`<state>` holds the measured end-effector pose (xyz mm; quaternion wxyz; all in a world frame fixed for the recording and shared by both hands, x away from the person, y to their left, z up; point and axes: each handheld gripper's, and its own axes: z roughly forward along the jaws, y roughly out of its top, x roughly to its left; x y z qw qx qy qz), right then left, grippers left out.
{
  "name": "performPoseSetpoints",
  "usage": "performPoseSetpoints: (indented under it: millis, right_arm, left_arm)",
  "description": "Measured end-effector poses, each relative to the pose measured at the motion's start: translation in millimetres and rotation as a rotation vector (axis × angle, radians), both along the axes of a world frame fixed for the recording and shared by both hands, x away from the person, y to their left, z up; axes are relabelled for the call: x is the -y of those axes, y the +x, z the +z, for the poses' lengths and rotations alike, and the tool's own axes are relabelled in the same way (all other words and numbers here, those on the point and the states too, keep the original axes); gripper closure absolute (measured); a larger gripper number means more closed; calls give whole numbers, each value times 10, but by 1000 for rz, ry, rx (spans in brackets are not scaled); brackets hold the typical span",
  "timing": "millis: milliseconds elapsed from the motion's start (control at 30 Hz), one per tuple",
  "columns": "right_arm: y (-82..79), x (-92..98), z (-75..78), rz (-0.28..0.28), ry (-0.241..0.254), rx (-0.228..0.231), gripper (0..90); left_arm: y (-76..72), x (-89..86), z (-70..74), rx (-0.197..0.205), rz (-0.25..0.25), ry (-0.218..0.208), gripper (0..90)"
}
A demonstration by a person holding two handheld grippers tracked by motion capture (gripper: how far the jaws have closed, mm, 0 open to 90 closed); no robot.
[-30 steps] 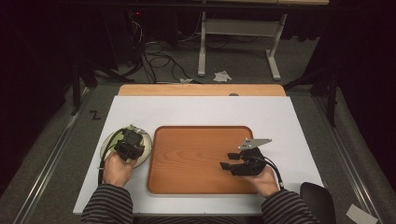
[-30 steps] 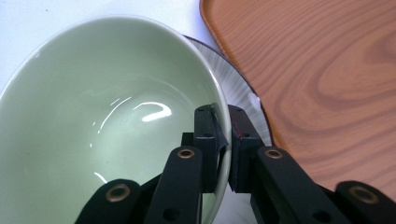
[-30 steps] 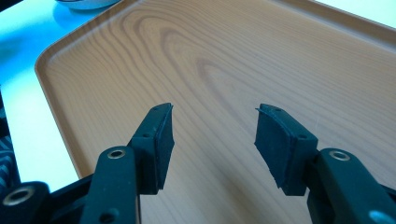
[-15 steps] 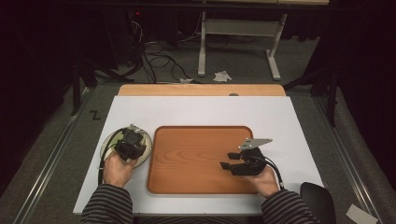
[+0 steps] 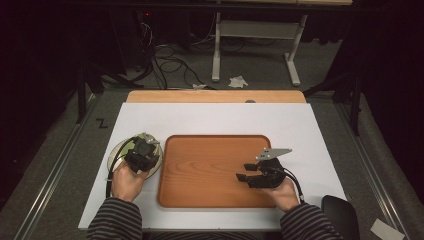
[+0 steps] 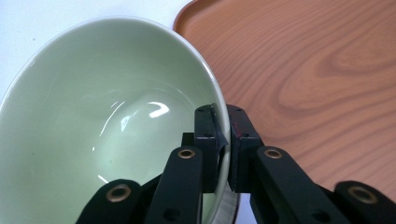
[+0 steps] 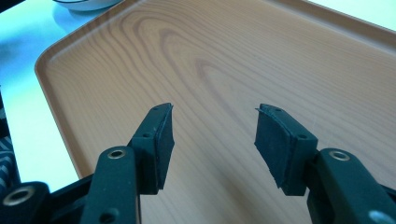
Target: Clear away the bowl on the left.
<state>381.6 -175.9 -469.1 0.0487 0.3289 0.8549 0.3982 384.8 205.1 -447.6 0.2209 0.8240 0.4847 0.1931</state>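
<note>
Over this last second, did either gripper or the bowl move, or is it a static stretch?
Nothing visibly changed. The left gripper stays clamped on the rim of the green bowl beside the wooden tray, and the right gripper stays open over the tray's right part, holding nothing.
</note>
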Motion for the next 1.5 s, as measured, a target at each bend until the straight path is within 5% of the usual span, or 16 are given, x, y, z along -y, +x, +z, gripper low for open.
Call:
performPoseSetpoints:
  millis: [633,1500]
  right_arm:
    - [10,13,6,10,4,4,483]
    - [-5,92,52,-20,12,20,476]
  left_arm:
    - [-103,253,149,41,-101,14,848]
    - [-211,724,210,45,-262,30,847]
